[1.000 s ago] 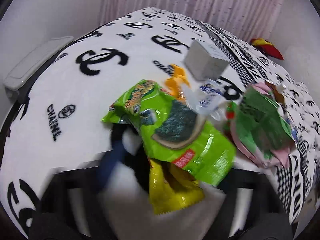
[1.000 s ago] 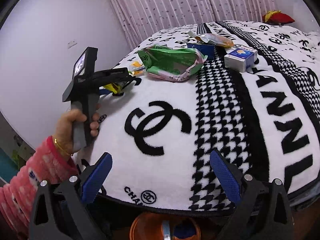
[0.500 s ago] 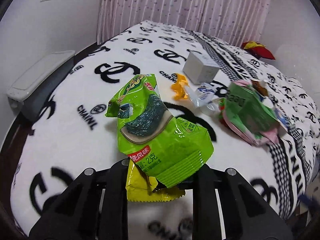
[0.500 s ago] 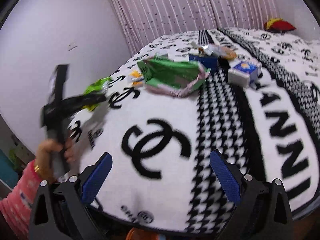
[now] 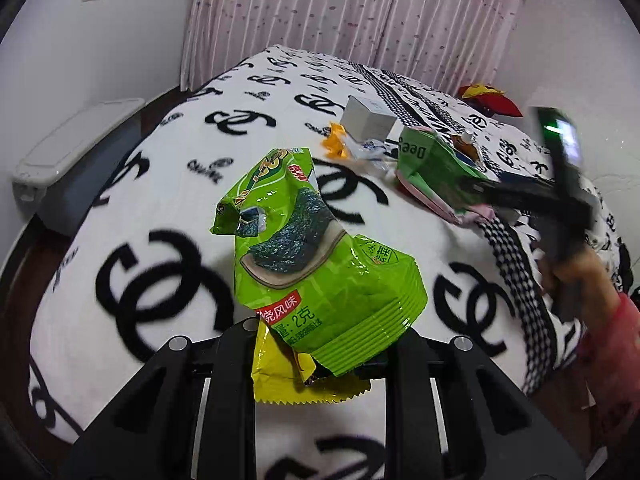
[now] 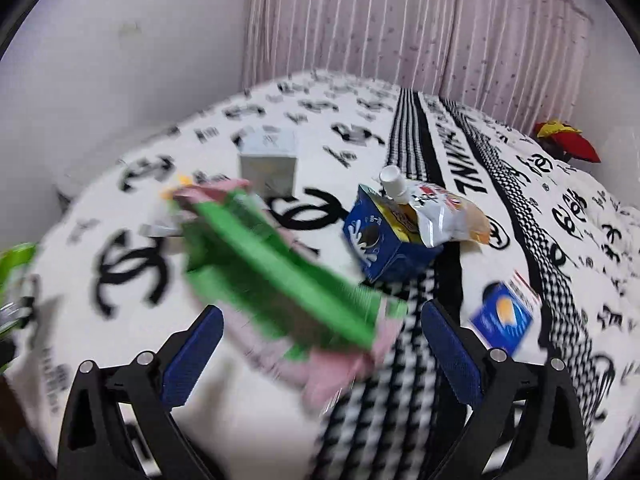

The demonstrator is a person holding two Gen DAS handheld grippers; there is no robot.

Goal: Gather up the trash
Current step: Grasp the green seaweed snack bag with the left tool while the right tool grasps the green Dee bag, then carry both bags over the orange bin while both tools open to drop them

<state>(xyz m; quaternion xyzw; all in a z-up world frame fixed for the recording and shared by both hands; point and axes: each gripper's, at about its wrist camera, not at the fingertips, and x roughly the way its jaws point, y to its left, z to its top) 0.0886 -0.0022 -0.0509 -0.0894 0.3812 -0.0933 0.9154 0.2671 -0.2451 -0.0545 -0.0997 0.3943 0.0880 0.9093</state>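
My left gripper (image 5: 320, 344) is shut on a bright green snack wrapper (image 5: 320, 264) and on a yellow wrapper (image 5: 280, 376) under it, both held above the black-and-white bedspread (image 5: 160, 208). My right gripper (image 6: 320, 344) is open, and its blue pads (image 6: 192, 356) flank the near end of a blurred green-and-pink pack (image 6: 272, 276). The left wrist view shows that pack (image 5: 432, 168) at the right, with a hand (image 5: 576, 276) holding the right gripper's black body over it. Beyond lie a blue carton (image 6: 384, 248), a spouted pouch (image 6: 440, 216) and a white box (image 6: 268, 160).
A small blue box (image 6: 504, 316) lies right of the right fingers. An orange wrapper (image 5: 336, 140) sits by the white box (image 5: 368, 122). A grey lidded unit (image 5: 76, 136) stands left of the bed. A red-and-yellow item (image 6: 568, 140) rests at the far right, before a pink curtain (image 5: 360, 20).
The left gripper closed on the green and yellow wrappers and drew back from the pile with them. The right gripper swung from bare bedspread over to the green-and-pink pack, jaws still open.
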